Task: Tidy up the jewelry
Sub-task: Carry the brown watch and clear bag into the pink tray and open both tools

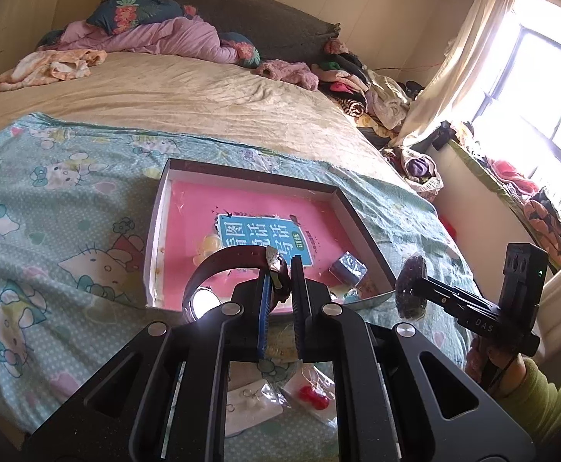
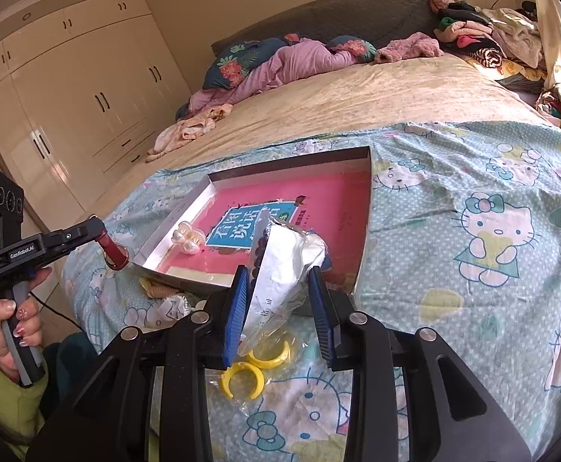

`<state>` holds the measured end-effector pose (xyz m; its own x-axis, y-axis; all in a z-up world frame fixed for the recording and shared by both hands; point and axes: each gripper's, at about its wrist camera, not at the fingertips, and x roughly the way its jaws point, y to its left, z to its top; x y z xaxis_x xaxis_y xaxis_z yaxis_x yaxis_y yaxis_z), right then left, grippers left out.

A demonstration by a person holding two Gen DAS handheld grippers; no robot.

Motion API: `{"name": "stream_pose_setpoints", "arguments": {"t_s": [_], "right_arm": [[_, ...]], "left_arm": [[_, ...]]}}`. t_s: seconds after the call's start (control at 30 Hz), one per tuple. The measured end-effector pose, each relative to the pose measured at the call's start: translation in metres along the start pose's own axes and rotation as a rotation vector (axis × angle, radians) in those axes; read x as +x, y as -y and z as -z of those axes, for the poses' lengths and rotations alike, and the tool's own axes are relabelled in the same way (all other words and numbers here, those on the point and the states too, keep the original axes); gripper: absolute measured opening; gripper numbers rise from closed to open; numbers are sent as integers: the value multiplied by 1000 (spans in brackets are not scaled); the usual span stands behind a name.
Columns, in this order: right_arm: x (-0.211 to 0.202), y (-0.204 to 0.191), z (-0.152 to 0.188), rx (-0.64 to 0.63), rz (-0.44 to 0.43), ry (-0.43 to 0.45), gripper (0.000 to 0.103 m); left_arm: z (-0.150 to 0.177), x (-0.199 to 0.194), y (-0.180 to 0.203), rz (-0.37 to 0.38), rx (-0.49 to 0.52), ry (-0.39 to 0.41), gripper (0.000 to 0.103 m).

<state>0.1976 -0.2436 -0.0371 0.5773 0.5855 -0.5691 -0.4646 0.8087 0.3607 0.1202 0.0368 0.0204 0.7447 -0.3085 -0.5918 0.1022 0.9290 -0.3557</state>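
A shallow box (image 1: 156, 231) lined with a pink book lies on the Hello Kitty sheet (image 1: 68, 211). My left gripper (image 1: 281, 269) is shut on the dark red strap of a wristwatch (image 1: 222, 263), held above the box's near edge. From the right wrist, the box (image 2: 369, 192), that left gripper (image 2: 101, 236) and the watch (image 2: 115, 256) show at the left. My right gripper (image 2: 278, 273) is shut on a silvery bag of dark beads (image 2: 284, 261) over the near right corner. The bag (image 1: 411, 288) also shows from the left wrist. A pearl cluster (image 2: 188, 240) and a small silver packet (image 1: 348, 267) lie in the box.
Two yellow open rings in clear plastic (image 2: 257, 362) lie on the sheet under my right gripper. Earring cards (image 1: 249, 404) and a red piece (image 1: 313, 396) lie under the left one. Pillows and bedding (image 1: 157, 30), piled clothes (image 1: 357, 84), a wardrobe (image 2: 88, 96) and a window (image 1: 531, 96) surround the bed.
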Motion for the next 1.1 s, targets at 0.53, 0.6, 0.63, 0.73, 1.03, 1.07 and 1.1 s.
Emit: {"name": "stream_pose_setpoints", "arguments": {"t_s": [0.53, 0.6, 0.63, 0.73, 1.03, 1.07, 1.1], "right_arm": [[34, 16, -22, -23, 54, 7, 14], [38, 18, -26, -33, 61, 17, 7], [42, 19, -28, -46, 77, 20, 8], [50, 27, -35, -20, 74, 0, 8], [39, 18, -13, -35, 74, -92, 35], [38, 17, -10, -37, 80, -98, 37], [40, 17, -7, -48, 85, -108, 37]], "left_arm": [[-10, 62, 19, 51, 30, -79, 4], [-6, 70, 19, 47, 41, -100, 4], [-4, 75, 20, 45, 46, -110, 4], [0, 86, 20, 40, 54, -137, 4], [8, 112, 24, 38, 86, -182, 4], [7, 113, 24, 38, 89, -184, 5], [6, 116, 23, 38, 88, -186, 6]]}}
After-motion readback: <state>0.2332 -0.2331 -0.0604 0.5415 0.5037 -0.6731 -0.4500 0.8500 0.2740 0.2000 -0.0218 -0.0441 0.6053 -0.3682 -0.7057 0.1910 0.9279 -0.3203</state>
